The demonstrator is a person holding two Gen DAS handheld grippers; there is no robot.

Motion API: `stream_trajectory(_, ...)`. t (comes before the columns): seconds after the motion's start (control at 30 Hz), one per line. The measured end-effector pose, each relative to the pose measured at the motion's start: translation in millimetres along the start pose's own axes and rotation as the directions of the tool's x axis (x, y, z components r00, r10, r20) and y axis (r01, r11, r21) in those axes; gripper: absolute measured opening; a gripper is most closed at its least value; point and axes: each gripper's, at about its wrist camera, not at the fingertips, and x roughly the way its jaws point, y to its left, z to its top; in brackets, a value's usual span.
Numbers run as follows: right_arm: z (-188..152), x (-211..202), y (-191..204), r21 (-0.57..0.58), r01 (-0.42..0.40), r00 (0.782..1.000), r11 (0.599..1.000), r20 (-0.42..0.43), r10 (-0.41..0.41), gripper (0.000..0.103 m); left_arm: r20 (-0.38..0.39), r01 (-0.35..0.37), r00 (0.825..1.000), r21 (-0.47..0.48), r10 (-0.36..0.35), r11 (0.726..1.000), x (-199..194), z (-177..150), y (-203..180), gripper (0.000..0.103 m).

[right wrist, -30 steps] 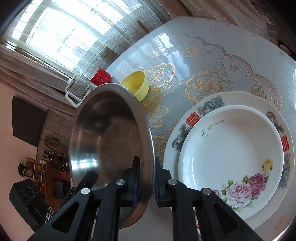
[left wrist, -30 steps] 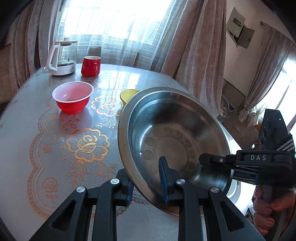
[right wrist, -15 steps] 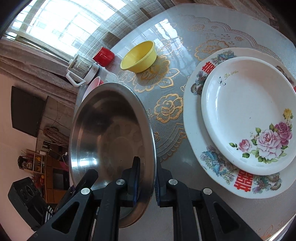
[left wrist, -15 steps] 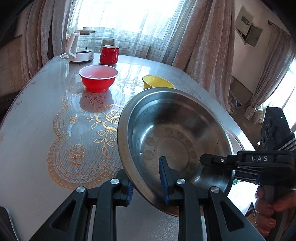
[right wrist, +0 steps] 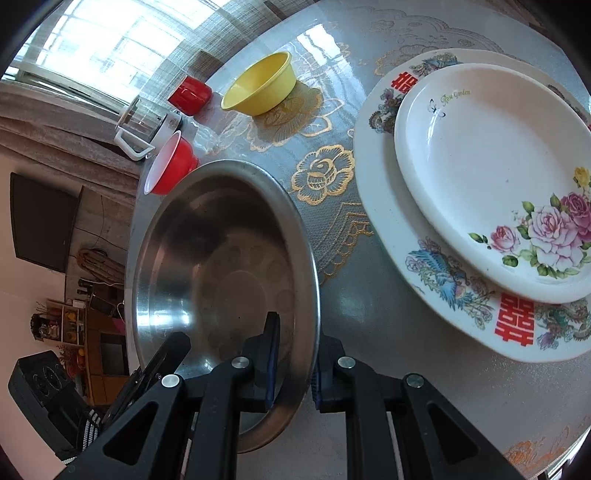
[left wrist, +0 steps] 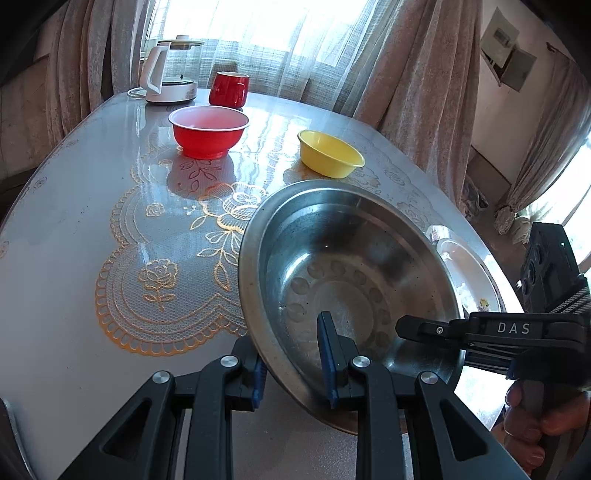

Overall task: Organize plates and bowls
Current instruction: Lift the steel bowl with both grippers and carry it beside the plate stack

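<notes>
Steel bowl [left wrist: 351,273] held up over the table [left wrist: 66,229], tilted, gripped at its rim from two sides. Left gripper [left wrist: 295,365] clamped on the near rim, one blue-padded finger inside the bowl, the other beneath and outside it; jaws only narrowly apart, with the rim between them. Right gripper [right wrist: 293,363] clamped likewise on another part of the rim, jaws almost together, one finger against the inner wall, the other behind the rim. Seen from the left wrist, the right gripper reaching in from the right edge, lettered DAS, with a hand [left wrist: 532,428] wrapped round its handle.

Just beside the steel bowl in the right wrist view, a floral plate [right wrist: 491,177] with pink roses stacked on a larger plate [right wrist: 402,254] carrying red characters and birds. Both flat on the table, apart from the bowl.

Farther off, a yellow bowl [left wrist: 330,153] upright on the table, and a red bowl [left wrist: 208,131] with a pale inside near it. Behind those, a red mug [left wrist: 229,88] and a white kettle [left wrist: 168,79] close to the curtained window [left wrist: 258,26]. Gold floral lace pattern under the glossy table cover. In the right wrist view, past the table edge, a dark screen [right wrist: 40,221] on the wall and shelves [right wrist: 70,325] with small items, too small to tell.
</notes>
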Motion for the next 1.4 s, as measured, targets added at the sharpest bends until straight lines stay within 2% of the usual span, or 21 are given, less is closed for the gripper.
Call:
stream_trajectory(0.5,3,9,-1,0.017,0.009,1.0,1.0,0.002,-0.009,0.017,-0.026,-0.008,1.0,-0.035,0.007,0.999,15,0,6,0.025)
stream_trajectory(0.8,2,6,0,-0.005,-0.022,0.999,1.0,0.03,0.022,0.028,-0.009,-0.027,1.0,-0.029,0.026,0.999,18,2,6,0.025)
stream_trajectory(1.17,-10,-20,12,-0.093,0.023,0.992,0.995,0.122,-0.012,0.028,-0.001,-0.045,0.999,-0.026,0.045,0.999,18,3,3,0.024)
stream_trajectory(1.4,-13,-19,6,-0.086,0.028,0.991,0.996,0.135,-0.016,0.016,-0.003,-0.043,0.999,-0.026,0.042,0.999,14,2,3,0.025)
